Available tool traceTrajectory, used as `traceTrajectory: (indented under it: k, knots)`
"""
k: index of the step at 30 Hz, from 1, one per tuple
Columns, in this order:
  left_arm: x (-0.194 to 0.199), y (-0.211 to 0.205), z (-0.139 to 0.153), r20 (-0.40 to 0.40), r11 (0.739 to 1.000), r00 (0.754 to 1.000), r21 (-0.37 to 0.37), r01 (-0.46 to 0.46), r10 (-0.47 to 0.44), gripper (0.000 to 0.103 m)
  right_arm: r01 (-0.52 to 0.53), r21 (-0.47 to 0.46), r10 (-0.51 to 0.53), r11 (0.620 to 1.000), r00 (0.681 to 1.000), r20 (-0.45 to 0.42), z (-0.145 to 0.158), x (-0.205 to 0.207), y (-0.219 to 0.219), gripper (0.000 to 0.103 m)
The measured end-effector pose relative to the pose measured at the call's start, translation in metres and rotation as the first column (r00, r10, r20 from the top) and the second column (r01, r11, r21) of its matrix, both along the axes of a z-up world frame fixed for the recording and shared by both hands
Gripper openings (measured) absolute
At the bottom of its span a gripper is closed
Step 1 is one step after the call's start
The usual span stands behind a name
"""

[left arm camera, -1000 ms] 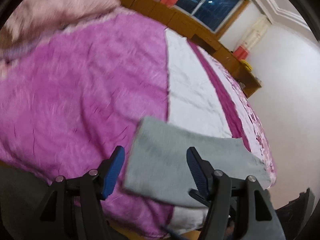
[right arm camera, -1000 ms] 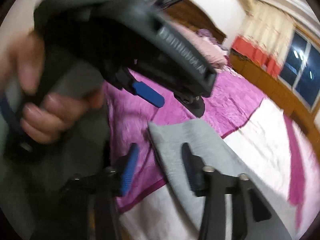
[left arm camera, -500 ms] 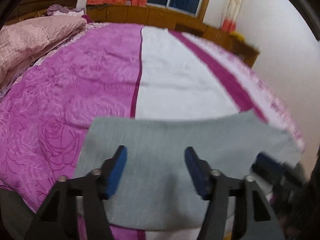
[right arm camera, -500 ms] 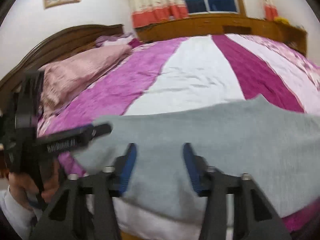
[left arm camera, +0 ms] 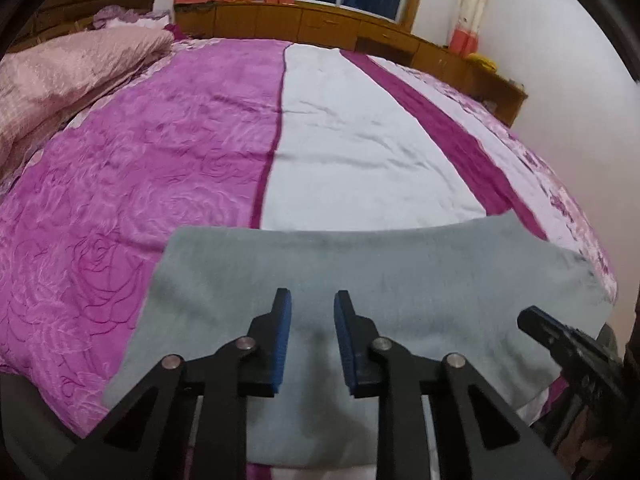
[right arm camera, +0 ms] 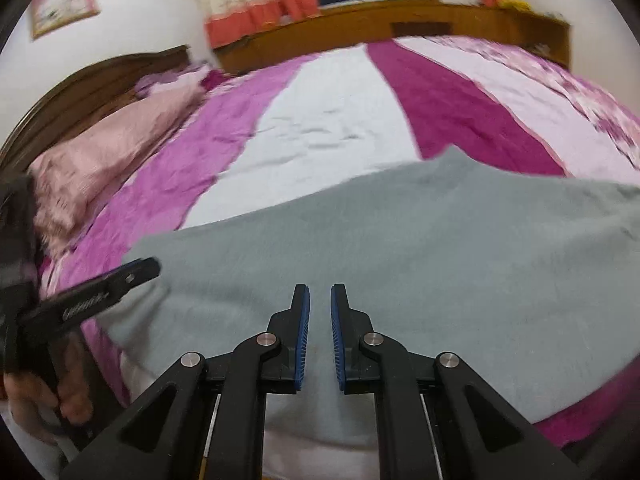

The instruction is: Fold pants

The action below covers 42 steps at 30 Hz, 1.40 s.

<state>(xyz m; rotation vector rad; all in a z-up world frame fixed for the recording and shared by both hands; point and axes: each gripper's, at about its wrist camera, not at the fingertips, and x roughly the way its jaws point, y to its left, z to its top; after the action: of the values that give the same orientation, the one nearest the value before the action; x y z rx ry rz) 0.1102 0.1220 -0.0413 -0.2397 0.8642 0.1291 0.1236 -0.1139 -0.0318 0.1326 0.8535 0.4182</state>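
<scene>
Grey pants (left arm camera: 400,272) lie flat across the near edge of the bed, also seen in the right wrist view as a wide grey sheet (right arm camera: 420,232). My left gripper (left arm camera: 310,294) points down at the cloth near its left end; its jaws are closing, with fabric in the gap and the pads still apart. My right gripper (right arm camera: 319,288) is over the pants' right part, its blue pads drawn almost together on a pinch of the grey cloth. Each view shows the other gripper at its side: the right one (left arm camera: 560,340) and the left one (right arm camera: 120,276).
The bed cover (left arm camera: 160,160) is pink, white and magenta in stripes. A pink quilt (left arm camera: 60,76) is piled at the far left by the headboard. A low wooden cabinet (left arm camera: 320,28) runs under the window. A person's hand (right arm camera: 24,400) holds the left gripper.
Both grippers' jaws have narrowed, the right almost fully. Both swung from a tilted view to face the pants squarely and came down onto the cloth.
</scene>
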Motion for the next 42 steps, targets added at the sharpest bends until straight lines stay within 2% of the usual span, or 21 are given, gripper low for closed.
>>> traceTrajectory:
  k: [3,6,7,10,13,15,17,19,21,25,27,31,34,37,42]
  knots:
    - [0.009,-0.005,-0.024,-0.114,1.0,0.993,0.0,0.017,-0.017,0.018,0.079,-0.03,-0.082,0.996,0.992,-0.101,-0.03,0.007,-0.006,0.004]
    - [0.009,-0.01,-0.018,-0.094,0.999,0.995,0.036,0.026,-0.023,0.018,0.055,-0.061,-0.059,0.997,0.996,-0.068,-0.034,0.005,0.001,0.004]
    - [0.008,-0.011,-0.013,-0.081,0.999,0.996,0.031,0.026,-0.023,0.017,0.052,-0.07,-0.057,0.996,0.996,-0.067,-0.029,0.006,0.002,0.004]
    - [0.006,-0.022,0.003,-0.057,0.999,0.998,0.011,0.038,-0.037,0.014,0.058,0.006,-0.058,0.998,0.998,-0.04,-0.006,0.007,-0.006,0.004]
    - [0.004,-0.045,0.019,-0.017,0.997,0.997,0.001,0.077,-0.077,0.014,0.078,-0.03,-0.078,0.996,0.997,-0.006,0.015,0.016,-0.009,0.004]
    - [0.007,-0.06,0.021,-0.002,0.994,0.994,-0.014,0.109,-0.109,0.014,0.095,-0.052,-0.096,0.994,0.995,-0.028,0.015,0.025,-0.015,0.004]
    - [0.011,-0.076,0.014,-0.015,0.992,0.992,-0.008,0.127,-0.127,0.014,0.117,-0.075,-0.123,0.99,0.989,-0.083,0.004,0.032,-0.021,0.004]
    - [0.019,-0.087,-0.008,-0.069,0.99,0.988,-0.012,0.137,-0.138,0.014,0.129,-0.08,-0.141,0.988,0.977,-0.16,-0.018,0.038,-0.028,0.004]
    - [0.024,-0.094,-0.025,-0.116,0.991,0.984,0.017,0.136,-0.133,0.013,0.121,-0.087,-0.135,0.989,0.975,-0.174,-0.027,0.037,-0.03,0.004]
    - [0.028,-0.112,-0.002,-0.095,0.986,0.985,0.075,0.151,-0.143,0.013,0.11,-0.056,-0.117,0.992,0.982,-0.148,0.002,0.031,-0.036,0.004]
    - [0.031,-0.127,0.013,-0.064,0.982,0.985,0.097,0.164,-0.159,0.013,0.114,-0.049,-0.119,0.992,0.987,-0.105,0.026,0.03,-0.045,0.004]
    - [0.043,-0.16,0.042,-0.023,0.974,0.979,0.1,0.205,-0.204,0.013,0.123,-0.024,-0.125,0.992,0.99,-0.072,0.064,0.036,-0.079,0.004]
    - [0.053,-0.187,0.055,-0.007,0.966,0.971,0.1,0.239,-0.24,0.013,0.11,-0.009,-0.111,0.994,0.993,-0.035,0.082,0.043,-0.108,0.006]
    - [0.062,-0.212,0.057,-0.016,0.964,0.969,0.098,0.246,-0.246,0.02,0.125,-0.023,-0.126,0.992,0.992,-0.015,0.082,0.05,-0.147,0.017]
    - [0.075,-0.244,0.044,-0.054,0.962,0.967,0.1,0.255,-0.25,0.024,0.157,-0.002,-0.157,0.988,0.987,-0.036,0.065,0.063,-0.218,0.021]
